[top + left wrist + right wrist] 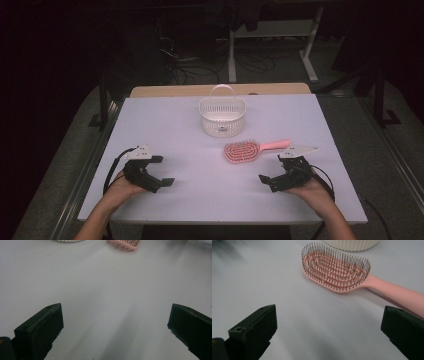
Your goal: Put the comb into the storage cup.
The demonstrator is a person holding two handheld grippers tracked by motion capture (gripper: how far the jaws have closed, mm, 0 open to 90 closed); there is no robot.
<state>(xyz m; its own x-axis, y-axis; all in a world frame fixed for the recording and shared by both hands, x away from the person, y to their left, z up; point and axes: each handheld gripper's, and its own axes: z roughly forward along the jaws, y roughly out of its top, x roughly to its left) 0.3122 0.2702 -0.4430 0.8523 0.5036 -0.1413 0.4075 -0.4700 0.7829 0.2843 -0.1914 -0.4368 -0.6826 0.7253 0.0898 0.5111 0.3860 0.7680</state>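
A pink hairbrush (246,149) lies bristles up on the white table (190,150), its handle pointing right. Behind it stands a white slatted basket (222,116) with a raised handle. My left gripper (161,171) rests near the table's front left, jaws wide open and empty. My right gripper (272,170) rests at the front right, just in front of the brush handle, also open and empty. In the right gripper view the hairbrush (337,268) lies ahead of the open jaws with the basket's base (350,244) beyond. The left gripper view catches the hairbrush's edge (125,243) far off.
A wooden board edge (220,90) runs along the table's far side. Beyond it, on the dark floor, are cables and a white desk frame (272,40). A wide stretch of bare table lies between the two grippers.
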